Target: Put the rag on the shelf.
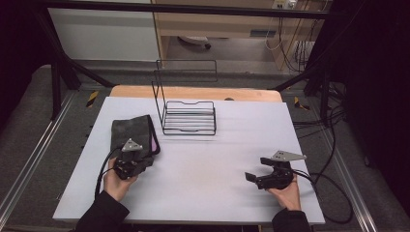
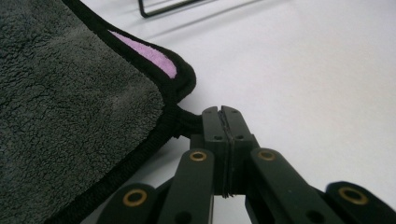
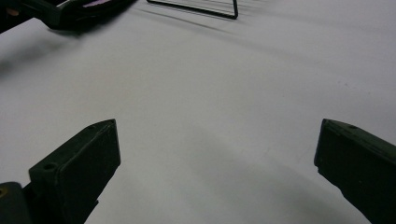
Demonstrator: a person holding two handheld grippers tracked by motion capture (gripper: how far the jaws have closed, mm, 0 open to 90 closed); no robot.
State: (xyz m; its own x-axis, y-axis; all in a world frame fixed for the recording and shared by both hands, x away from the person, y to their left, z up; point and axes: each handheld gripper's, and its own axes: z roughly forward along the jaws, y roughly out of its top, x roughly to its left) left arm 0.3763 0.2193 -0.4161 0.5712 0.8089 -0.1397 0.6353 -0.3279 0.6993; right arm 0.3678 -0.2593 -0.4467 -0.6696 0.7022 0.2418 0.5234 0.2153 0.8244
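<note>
Both hands rest at the near edge of the white table (image 1: 203,164).
Left gripper (image 2: 222,112) is pressed together, pinching the black hem of a grey towel (image 1: 133,135) that lies at the table's left, beside a wire rack (image 1: 188,118); right gripper (image 1: 255,174) is spread wide over bare table.

A white table top (image 1: 208,164) is set on a wooden board (image 1: 193,92), framed by black struts (image 1: 58,63). Grey carpet (image 1: 29,121) is seen on both sides, with cables (image 1: 329,125) trailed at the right. Pale wooden furniture (image 1: 217,24) is placed behind.
</note>
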